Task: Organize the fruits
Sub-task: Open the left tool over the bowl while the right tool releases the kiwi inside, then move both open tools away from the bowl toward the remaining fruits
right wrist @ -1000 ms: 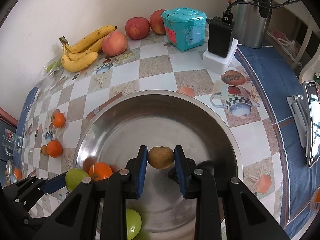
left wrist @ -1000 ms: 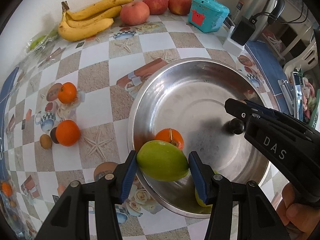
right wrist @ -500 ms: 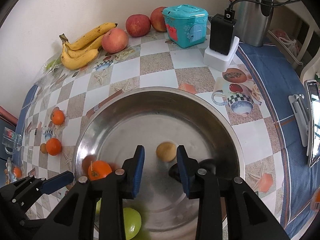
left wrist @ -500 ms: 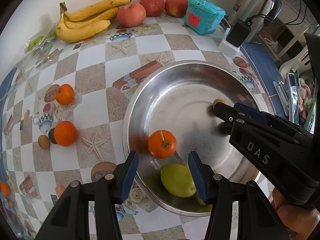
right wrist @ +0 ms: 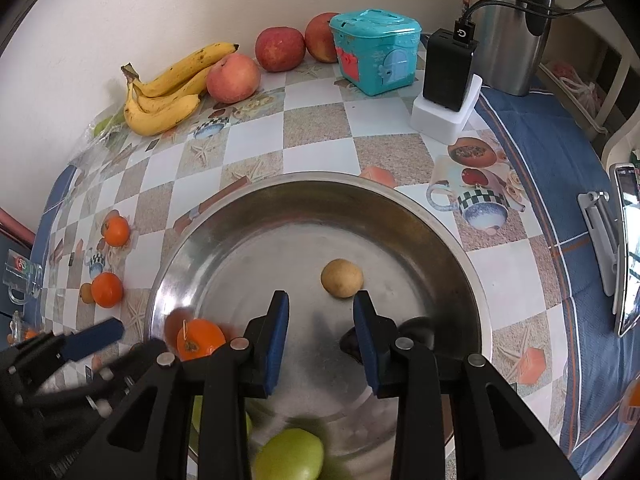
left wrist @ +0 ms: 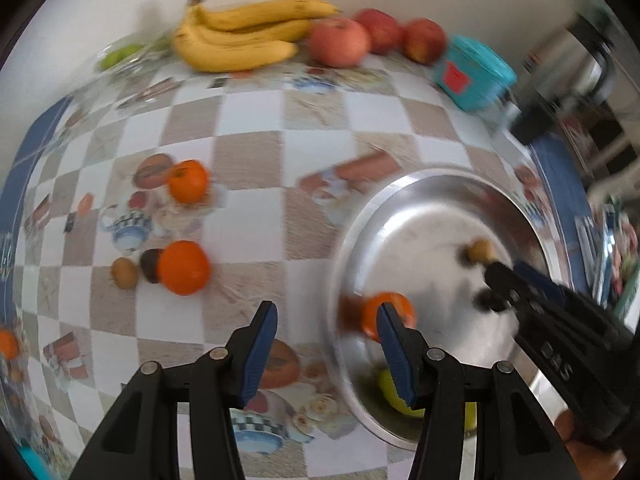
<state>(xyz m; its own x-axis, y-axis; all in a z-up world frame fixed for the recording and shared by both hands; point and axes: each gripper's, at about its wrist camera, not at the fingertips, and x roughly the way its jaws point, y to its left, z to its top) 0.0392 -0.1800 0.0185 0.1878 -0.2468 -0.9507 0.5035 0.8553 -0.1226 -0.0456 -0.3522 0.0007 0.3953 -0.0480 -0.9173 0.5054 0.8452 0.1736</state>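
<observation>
My left gripper (left wrist: pixel 326 320) is open and empty, hanging over the left rim of the steel bowl (left wrist: pixel 400 184). Inside the bowl lie an orange (left wrist: pixel 394 308), a green fruit (left wrist: pixel 394 396) and a small tan fruit (left wrist: pixel 480 250). My right gripper (right wrist: pixel 320 304) is open above the bowl (right wrist: pixel 320 178). The tan fruit (right wrist: pixel 342 278) rests loose just beyond its fingertips, with the orange (right wrist: pixel 200 338) and green fruit (right wrist: pixel 290 456) nearer. Two oranges (left wrist: pixel 188 182) (left wrist: pixel 184 268) and a small brown fruit (left wrist: pixel 124 272) sit on the table to the left.
Bananas (right wrist: pixel 160 96), three apples (right wrist: pixel 232 78) and a teal box (right wrist: pixel 376 52) line the back wall. A black charger on a white block (right wrist: pixel 448 76) and a steel kettle (right wrist: pixel 504 40) stand back right. A phone on a stand (right wrist: pixel 626 248) is at the right edge.
The left gripper let go of the green fruit, which now lies in the bowl, and moved left to the rim. The right gripper opened and the tan fruit dropped into the bowl.
</observation>
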